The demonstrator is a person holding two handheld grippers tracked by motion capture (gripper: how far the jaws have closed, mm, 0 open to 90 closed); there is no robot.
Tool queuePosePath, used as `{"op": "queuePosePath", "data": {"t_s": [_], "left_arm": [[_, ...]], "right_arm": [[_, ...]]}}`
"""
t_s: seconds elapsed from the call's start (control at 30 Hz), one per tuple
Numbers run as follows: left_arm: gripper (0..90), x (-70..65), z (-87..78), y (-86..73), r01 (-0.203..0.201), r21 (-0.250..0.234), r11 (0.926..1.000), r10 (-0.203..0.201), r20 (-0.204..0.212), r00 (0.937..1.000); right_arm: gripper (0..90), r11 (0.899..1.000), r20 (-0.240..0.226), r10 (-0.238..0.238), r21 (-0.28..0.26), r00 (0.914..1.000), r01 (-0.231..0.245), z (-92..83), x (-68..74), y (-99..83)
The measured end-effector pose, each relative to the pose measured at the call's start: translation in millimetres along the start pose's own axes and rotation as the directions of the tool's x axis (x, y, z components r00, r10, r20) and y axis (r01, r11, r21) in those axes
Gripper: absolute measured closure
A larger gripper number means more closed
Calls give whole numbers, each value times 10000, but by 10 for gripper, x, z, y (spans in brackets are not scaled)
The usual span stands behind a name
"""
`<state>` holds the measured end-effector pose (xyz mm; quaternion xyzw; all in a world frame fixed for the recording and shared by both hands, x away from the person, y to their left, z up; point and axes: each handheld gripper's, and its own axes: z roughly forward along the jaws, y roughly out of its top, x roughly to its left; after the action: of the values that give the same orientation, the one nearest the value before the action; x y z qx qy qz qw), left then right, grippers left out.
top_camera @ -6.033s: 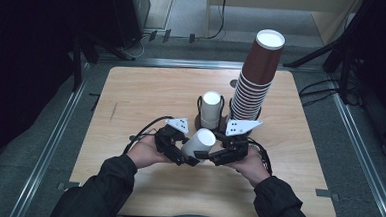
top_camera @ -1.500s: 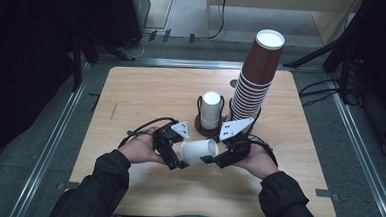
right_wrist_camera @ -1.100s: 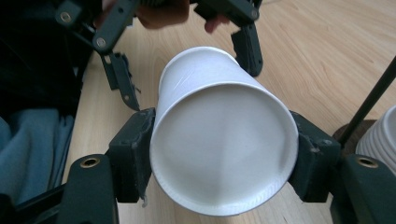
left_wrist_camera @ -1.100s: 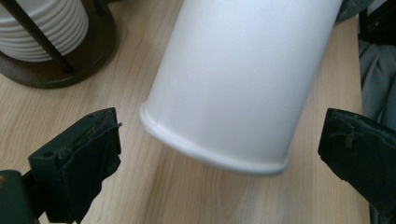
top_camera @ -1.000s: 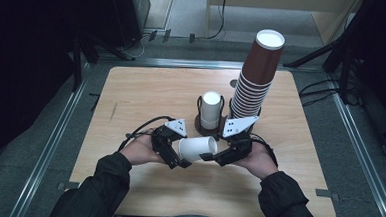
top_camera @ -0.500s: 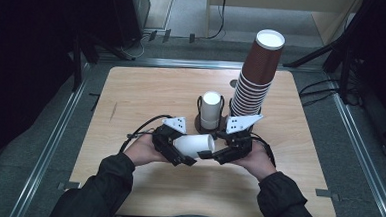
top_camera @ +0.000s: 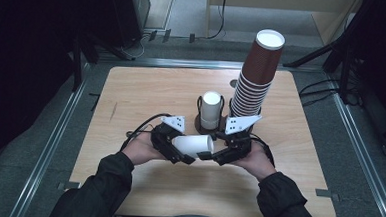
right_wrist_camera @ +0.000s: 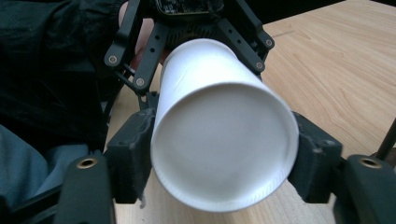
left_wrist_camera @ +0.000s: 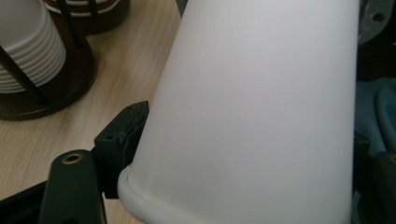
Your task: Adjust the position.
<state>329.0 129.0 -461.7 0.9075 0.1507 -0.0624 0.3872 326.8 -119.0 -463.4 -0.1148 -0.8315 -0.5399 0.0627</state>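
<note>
While the white paper cup (top_camera: 194, 144) is lying on its side in the air just above the wooden table (top_camera: 131, 95), near its front edge, I am keeping it bridged between both tools so it cannot drop or roll. My left gripper (top_camera: 178, 155) has just been closing its jaws onto the cup's narrower base half, and in the left gripper view one pad (left_wrist_camera: 128, 128) is pressing the white wall (left_wrist_camera: 252, 112). My right gripper (top_camera: 209, 155) is holding the rim end, its jaws having just eased a little wider around the open mouth (right_wrist_camera: 224, 149); I judge this a handover. Behind, the black holder with white cups (top_camera: 211, 109) and the tall brown cup stack (top_camera: 255, 76) are standing well clear, leaving room to work.
</note>
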Motion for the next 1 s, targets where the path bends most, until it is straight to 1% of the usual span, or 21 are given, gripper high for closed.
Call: {"op": "queuePosePath", "data": {"t_s": [0.1, 0.13, 0.2, 0.23, 0.3, 0.33, 0.4, 0.5, 0.53, 0.57, 0.6, 0.67, 0.7, 0.73, 0.77, 0.87, 0.97, 1.0], "left_arm": [[238, 10, -45, -11, 114, -76, 9999, -115, -107, 9999], [238, 17, -65, -13, 138, -41, 9999, -139, -151, 9998], [238, 8, -107, -10, 129, 91, 9999, -125, -390, 9992], [238, 6, -137, -7, 100, 145, 9998, -93, -423, 9991], [238, 2, -187, -8, 112, 106, 9999, -107, -477, 9988], [238, 7, -209, -10, 113, 177, 9998, -104, -484, 9988], [238, 11, -242, -14, 131, 274, 9995, -111, -695, 9975], [238, 23, -279, -16, 185, 414, 9990, -149, -863, 9962], [238, 21, -295, -12, 127, 590, 9982, -65, -1034, 9946], [237, 17, -304, -4, 1, 780, 9970, 90, -1156, 9933], [237, 8, -309, 5, -41, 947, 9955, 153, -1180, 9929], [237, -4, -308, 22, -107, 1135, 9935, 248, -1241, 9920], [237, -7, -302, 29, -54, 1240, 9923, 207, -1222, 9923], [237, -4, -300, 35, -124, 1346, 9908, 297, -1272, 9914], [237, -1, -290, 39, -84, 1386, 9903, 266, -1297, 9912], [237, 13, -265, 55, -80, 1683, 9857, 314, -1368, 9901], [237, 21, -242, 75, -110, 1958, 9806, 397, -1434, 9889], [237, 25, -233, 82, -162, 2084, 9779, 484, -1504, 9874]], "right_arm": [[250, 9999, 230, -7, 104, 9997, 4, -3, -4, 4], [245, 9999, 307, 3, 164, 9995, -8, -6, -5, 4], [239, 9996, 394, 1, 294, 9992, -12, -13, -10, -1], [239, 9994, 449, -50, 359, 9990, 34, -16, -14, -4], [239, 9981, 551, -105, 614, 9984, 72, -16, -11, -13], [239, 9971, 608, -196, 739, 9980, 151, -10, -12, -21], [239, 9939, 712, -285, 1079, 9971, 207, 4, -11, -34], [239, 9887, 791, -384, 1478, 9961, 264, 36, -9, -53], [239, 9876, 815, -359, 1556, 9960, 228, 44, -8, -58], [239, 9855, 852, -433, 1671, 9954, 286, 60, -13, -65], [239, 9833, 894, -392, 1805, 9952, 225, 65, -8, -69], [240, 9809, 950, -437, 1931, 9945, 247, 78, -8, -76], [241, 9796, 958, -463, 1991, 9943, 264, 83, -10, -80], [242, 9790, 971, -500, 2018, 9940, 295, 87, -13, -83], [243, 9788, 983, -492, 2030, 9939, 284, 89, -15, -85], [253, 9785, 1054, -485, 2046, 9932, 260, 89, -18, -86], [254, 9767, 1108, -534, 2126, 9924, 288, 86, -21, -92], [254, 9763, 1113, -535, 2144, 9923, 285, 86, -22, -94]]}}
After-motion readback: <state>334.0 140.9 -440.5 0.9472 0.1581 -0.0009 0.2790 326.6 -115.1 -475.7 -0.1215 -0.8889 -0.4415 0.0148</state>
